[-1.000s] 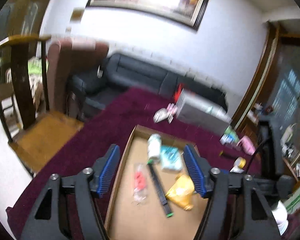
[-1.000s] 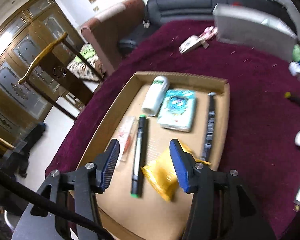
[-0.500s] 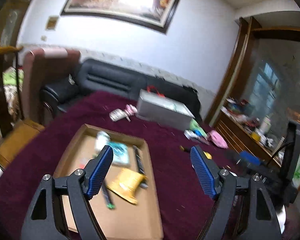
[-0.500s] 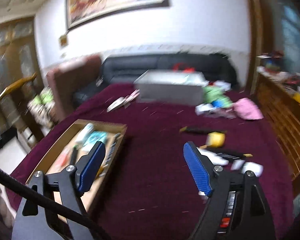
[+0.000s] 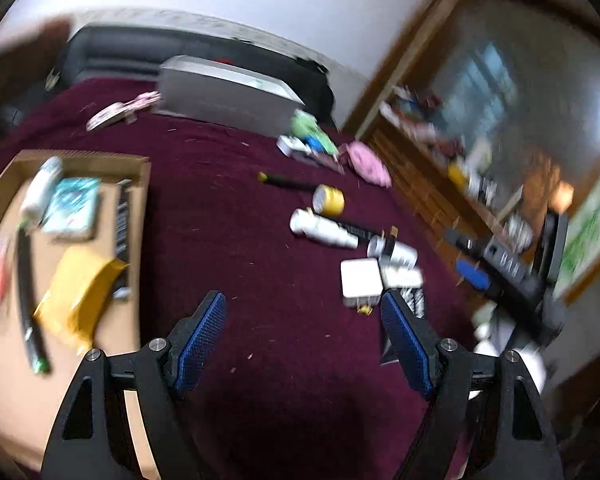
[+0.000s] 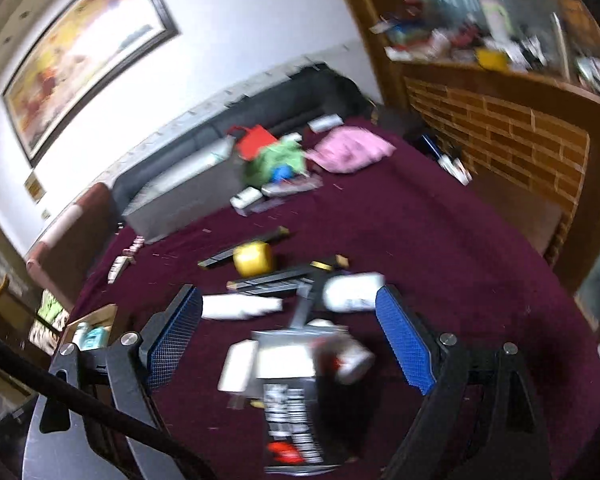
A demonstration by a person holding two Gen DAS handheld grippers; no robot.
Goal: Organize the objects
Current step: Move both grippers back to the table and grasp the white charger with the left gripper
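Observation:
The cardboard tray [image 5: 138, 208] lies at the left on the maroon cloth and holds a white bottle [image 5: 40, 188], a teal packet [image 5: 74, 208], a yellow pouch [image 5: 78, 292] and a black marker [image 5: 26, 300]. My left gripper [image 5: 304, 320] hangs open over bare cloth, right of the tray, with nothing between its fingers. Ahead of it lie a yellow tape roll [image 5: 329, 200], a white tube [image 5: 320, 228] and a white square adapter [image 5: 360, 283]. My right gripper [image 6: 288, 320] is over this loose pile with its jaws opening. It touches none of the white tube [image 6: 240, 306], white bottle [image 6: 352, 292] or black packet [image 6: 290, 420].
A grey box [image 5: 228, 96] and a pink cloth [image 5: 368, 164] sit at the back of the cloth. Behind them is a dark sofa [image 6: 260, 112]. A brick-fronted wooden counter [image 6: 500, 128] with clutter runs along the right. The picture is blurred.
Both grippers have swung right, away from the tray toward the loose pile. The right jaws have widened a lot, the left ones a little. Both views tip further down now.

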